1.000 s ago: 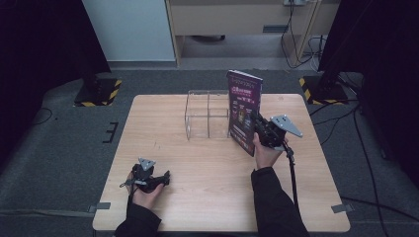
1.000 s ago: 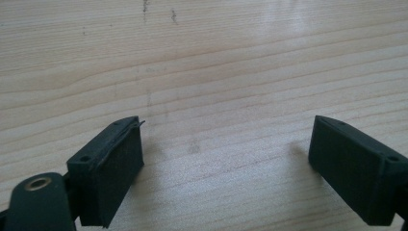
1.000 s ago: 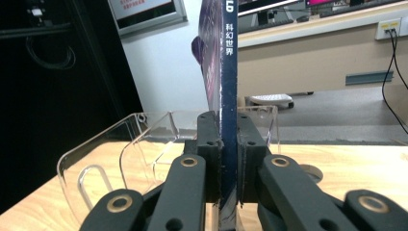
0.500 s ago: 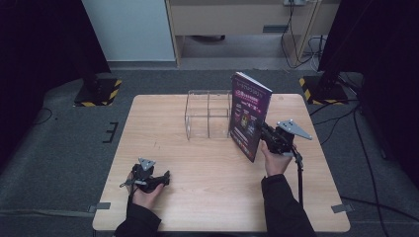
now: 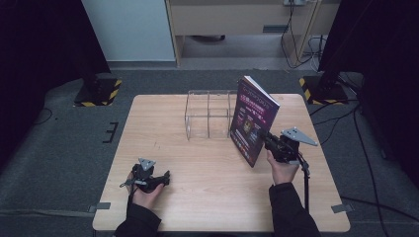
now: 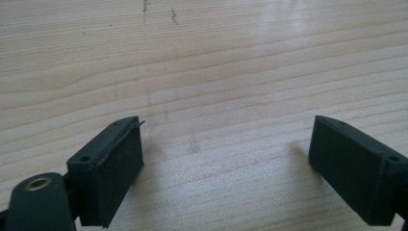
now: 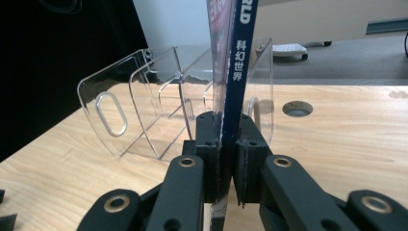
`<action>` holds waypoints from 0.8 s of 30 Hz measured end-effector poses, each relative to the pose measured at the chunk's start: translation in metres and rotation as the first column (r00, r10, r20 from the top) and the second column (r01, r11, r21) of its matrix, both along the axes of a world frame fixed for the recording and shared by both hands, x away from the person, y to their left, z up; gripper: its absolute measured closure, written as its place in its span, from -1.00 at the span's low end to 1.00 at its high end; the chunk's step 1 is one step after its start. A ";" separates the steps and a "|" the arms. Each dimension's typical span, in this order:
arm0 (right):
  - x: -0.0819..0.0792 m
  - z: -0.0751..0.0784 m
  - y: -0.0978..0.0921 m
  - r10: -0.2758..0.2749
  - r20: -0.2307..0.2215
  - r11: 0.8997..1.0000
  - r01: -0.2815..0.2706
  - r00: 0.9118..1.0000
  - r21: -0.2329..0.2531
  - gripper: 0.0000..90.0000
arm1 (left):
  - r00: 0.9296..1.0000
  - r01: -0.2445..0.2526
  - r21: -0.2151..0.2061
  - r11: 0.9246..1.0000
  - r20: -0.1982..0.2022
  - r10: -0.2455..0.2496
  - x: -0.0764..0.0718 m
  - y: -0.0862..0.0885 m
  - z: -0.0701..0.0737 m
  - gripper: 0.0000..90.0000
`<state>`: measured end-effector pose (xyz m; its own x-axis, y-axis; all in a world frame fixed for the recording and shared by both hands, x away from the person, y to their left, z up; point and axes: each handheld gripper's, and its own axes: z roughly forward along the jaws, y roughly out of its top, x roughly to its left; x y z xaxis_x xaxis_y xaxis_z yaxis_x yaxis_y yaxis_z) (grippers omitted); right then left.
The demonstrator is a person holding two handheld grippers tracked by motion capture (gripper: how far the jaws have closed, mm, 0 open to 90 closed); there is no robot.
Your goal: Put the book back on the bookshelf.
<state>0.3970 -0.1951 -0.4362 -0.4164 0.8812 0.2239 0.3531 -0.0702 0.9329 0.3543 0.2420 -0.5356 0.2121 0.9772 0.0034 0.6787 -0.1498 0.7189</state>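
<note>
A dark purple magazine (image 5: 252, 118) stands upright and tilted, lifted above the wooden table (image 5: 212, 197) just right of a clear plastic file rack (image 5: 208, 113). My right gripper (image 5: 267, 139) is shut on its spine edge. In the right gripper view the blue spine (image 7: 235, 72) sits clamped between the jaws of the right gripper (image 7: 226, 159), with the clear rack (image 7: 144, 106) behind it. Resting on the table near the front left, my left gripper (image 5: 160, 178) is open. The left gripper (image 6: 226, 163) has bare wood between its jaws.
The rack has several upright dividers and stands at the table's far middle. A round hole (image 7: 297, 108) is cut in the tabletop beside the rack. Black stands with yellow-striped bases (image 5: 99, 91) flank the table, and cables (image 5: 341, 118) trail on the floor at right.
My right gripper has carried the magazine a little to the right and tipped its top further right. The left gripper has stayed put.
</note>
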 end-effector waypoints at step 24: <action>-0.012 0.013 -0.012 0.006 0.026 1.000 -0.006 1.000 0.004 0.72 | 1.000 0.001 0.001 1.000 -0.001 -0.001 0.000 0.000 0.000 -0.76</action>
<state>0.3848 -0.2076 -0.4232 -0.4276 0.8776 0.2168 0.3291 -0.0722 0.9415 0.3543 0.2421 -0.5356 0.2127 0.9771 0.0043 0.6790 -0.1510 0.7184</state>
